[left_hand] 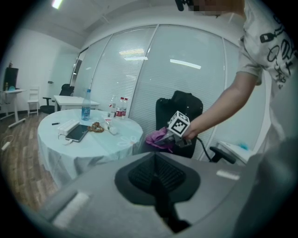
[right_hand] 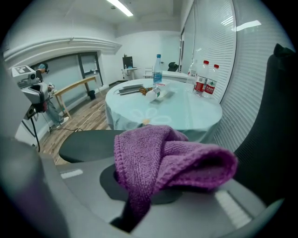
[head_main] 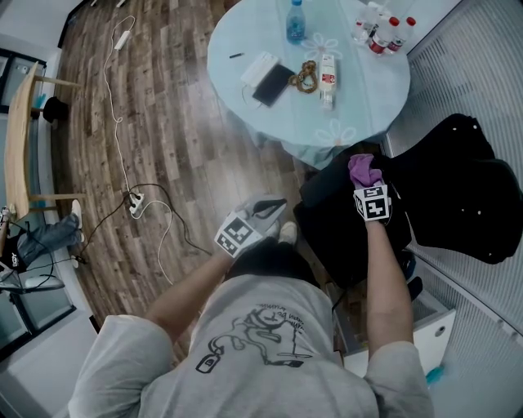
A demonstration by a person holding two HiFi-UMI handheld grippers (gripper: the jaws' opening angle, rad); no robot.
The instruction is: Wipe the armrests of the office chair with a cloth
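A black office chair [head_main: 458, 196] stands at the right in the head view, its seat [head_main: 347, 229] toward me. My right gripper [head_main: 369, 189] is shut on a purple cloth [head_main: 364, 170], held over the chair's edge nearest the table. In the right gripper view the cloth [right_hand: 167, 160] bulges from the jaws above a black chair pad [right_hand: 86, 145]; whether that pad is armrest or seat is unclear. My left gripper [head_main: 268, 209] hangs shut and empty left of the seat. The left gripper view shows the cloth [left_hand: 157, 138], the chair back [left_hand: 184, 104] and one armrest [left_hand: 221, 155].
A round table [head_main: 359, 106] with a pale cloth stands just beyond the chair, bearing bottles [head_main: 296, 21], a phone [head_main: 274, 84] and small items. Cables and a power strip [head_main: 135, 202] lie on the wood floor at left. A blinded glass wall [head_main: 466, 73] runs behind the chair.
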